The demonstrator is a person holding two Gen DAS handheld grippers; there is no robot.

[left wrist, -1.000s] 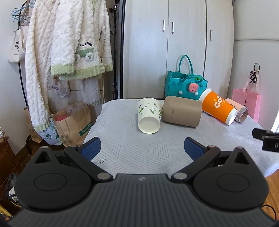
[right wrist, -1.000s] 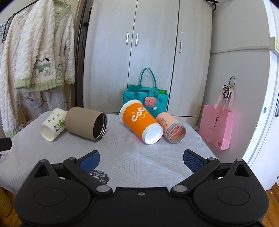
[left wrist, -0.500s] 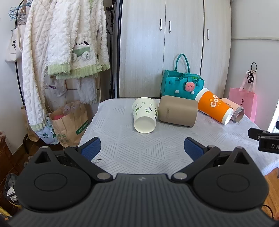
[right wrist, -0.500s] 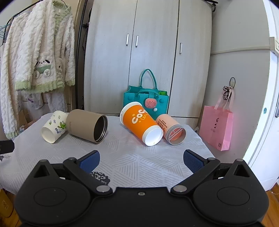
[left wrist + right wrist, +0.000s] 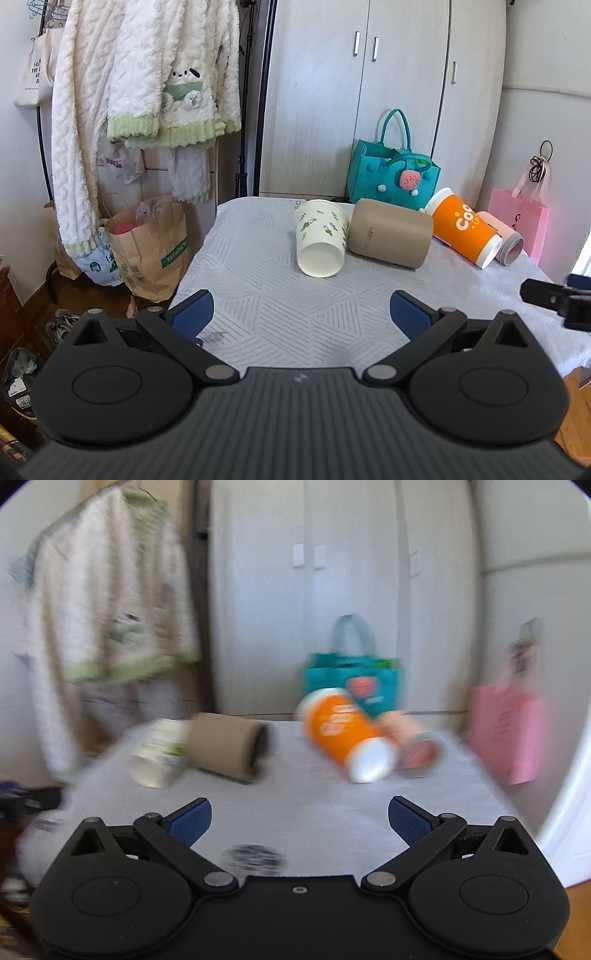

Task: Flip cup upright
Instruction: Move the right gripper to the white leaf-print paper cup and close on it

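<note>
Several cups lie on their sides on the table (image 5: 266,310): a white leaf-print cup (image 5: 320,238), a tan cup (image 5: 389,233), an orange cup (image 5: 463,230) and a pink cup (image 5: 504,240). My left gripper (image 5: 301,314) is open and empty, short of the white cup. My right gripper (image 5: 300,818) is open and empty, over the near table; its view is blurred. There the white cup (image 5: 159,753), tan cup (image 5: 231,747), orange cup (image 5: 341,731) and pink cup (image 5: 413,744) show. The right gripper's tip (image 5: 554,297) shows at the left wrist view's right edge.
A teal bag (image 5: 393,173) stands behind the cups before the wardrobe (image 5: 369,92). A pink bag (image 5: 517,214) hangs at right. Clothes (image 5: 147,85) on a rack and paper bags (image 5: 151,247) stand left of the table.
The left gripper has shifted slightly, the cups sitting more centred in its view. The right gripper is moving fast; its view has turned blurred and swung, cups shifting right.
</note>
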